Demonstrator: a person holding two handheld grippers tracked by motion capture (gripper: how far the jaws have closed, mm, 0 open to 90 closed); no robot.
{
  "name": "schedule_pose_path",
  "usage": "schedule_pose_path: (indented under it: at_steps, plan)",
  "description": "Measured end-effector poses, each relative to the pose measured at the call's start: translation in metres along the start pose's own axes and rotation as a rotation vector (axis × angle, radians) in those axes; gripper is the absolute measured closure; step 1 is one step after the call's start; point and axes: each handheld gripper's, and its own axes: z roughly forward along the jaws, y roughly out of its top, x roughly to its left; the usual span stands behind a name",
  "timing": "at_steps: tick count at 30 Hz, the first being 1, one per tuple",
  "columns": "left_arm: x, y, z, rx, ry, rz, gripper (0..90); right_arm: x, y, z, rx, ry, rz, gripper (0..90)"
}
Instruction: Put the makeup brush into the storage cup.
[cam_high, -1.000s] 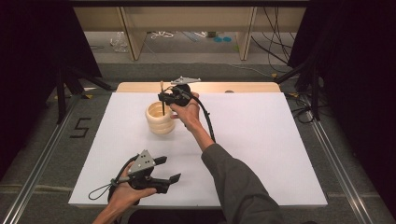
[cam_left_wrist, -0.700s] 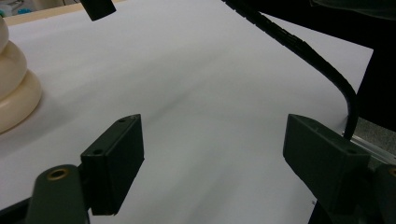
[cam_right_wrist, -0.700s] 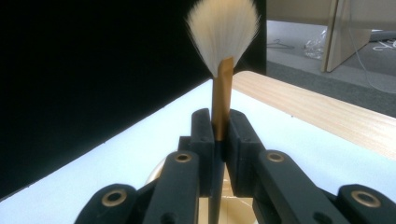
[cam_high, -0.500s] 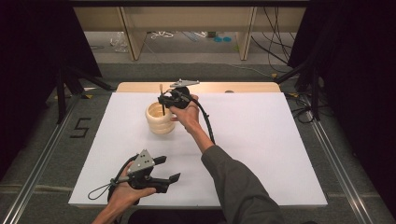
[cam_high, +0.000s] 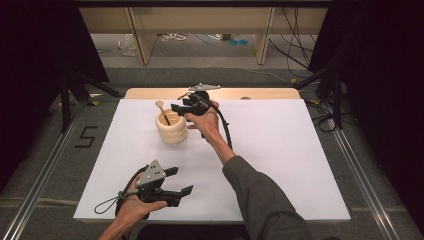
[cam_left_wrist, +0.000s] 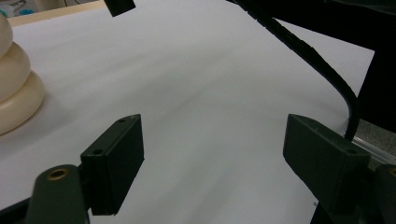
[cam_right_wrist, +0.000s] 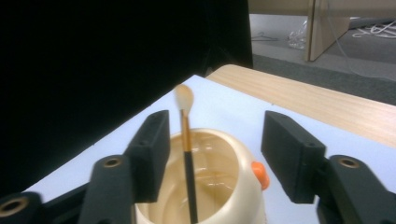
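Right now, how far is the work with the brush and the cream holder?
Done: the brush stands inside the cream holder. In hand: the right hand-held gripper has just opened, its jaws apart on either side of the brush. Left: drawing it away. The left hand-held gripper waits open.

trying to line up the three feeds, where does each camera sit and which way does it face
High view: above the person's side, facing forward and down on the table; both forearms, left gripper, right gripper.
Left gripper view: on the left gripper, facing across the sheet between its open jaws.
Right gripper view: on the right gripper, facing the brush; its jaws have just opened.
Shared: the cream holder, in all three.
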Motion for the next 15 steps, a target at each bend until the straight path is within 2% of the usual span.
schedule_pose_path:
  at_steps: [3,4,5,7,8,10,11,12,15]
  plan:
    - [0.001,0.000,0.000,-0.003,-0.001,0.005,20.4,0.003,0.003,-0.009,0.009,-0.005,-0.018,35.2]
    - [0.001,0.001,0.000,-0.002,0.000,0.011,20.4,0.003,0.003,-0.010,0.001,-0.012,-0.040,34.1]
    - [0.001,0.001,-0.001,-0.002,0.002,0.008,20.4,0.004,0.005,-0.014,0.005,-0.008,-0.038,33.4]
    - [0.000,0.000,-0.001,-0.004,0.006,-0.011,20.4,0.005,0.006,-0.023,-0.017,-0.013,-0.067,31.3]
    - [0.001,0.000,0.000,-0.008,-0.001,-0.013,20.4,0.005,0.006,-0.026,-0.016,-0.008,-0.060,30.1]
    - [0.001,0.001,-0.001,-0.007,0.005,0.007,20.4,0.005,0.005,-0.033,-0.012,-0.017,-0.058,27.1]
    - [0.001,0.001,-0.001,-0.007,0.005,0.001,20.4,0.004,0.005,-0.037,-0.017,-0.027,-0.074,26.2]
    - [0.000,0.001,-0.001,-0.009,0.009,-0.015,20.3,0.004,0.006,-0.041,-0.015,-0.021,-0.069,25.5]
    - [0.001,0.001,-0.001,-0.013,0.013,-0.017,20.3,0.003,0.007,-0.054,-0.027,-0.033,-0.089,23.8]
